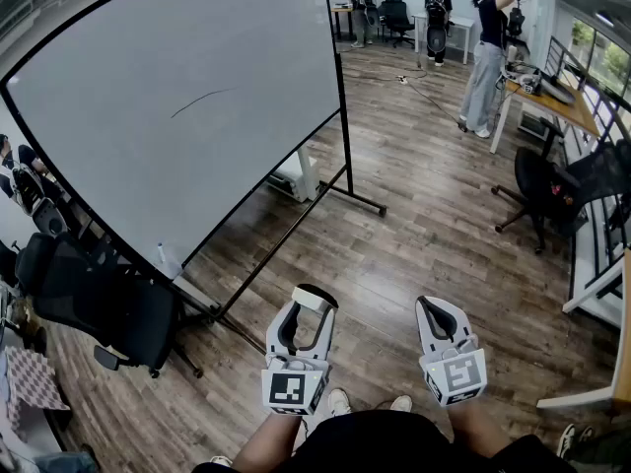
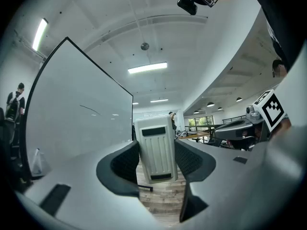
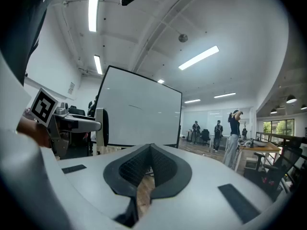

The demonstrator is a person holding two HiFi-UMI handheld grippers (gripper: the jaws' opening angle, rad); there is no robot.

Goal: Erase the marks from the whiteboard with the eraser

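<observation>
Upper-left stood the marked whiteboard [image 1: 177,87], well apart, while the left gripper [image 1: 308,308] clamped the eraser [image 2: 156,150] ready for wiping and the right gripper [image 1: 441,315] hung closed and empty.

Open office: desks [image 1: 554,103], swivel chairs [image 1: 538,187], whiteboard [image 1: 177,97]

Head view looks steeply down; both gripper views face the shared whiteboard [image 1: 177,136].
</observation>
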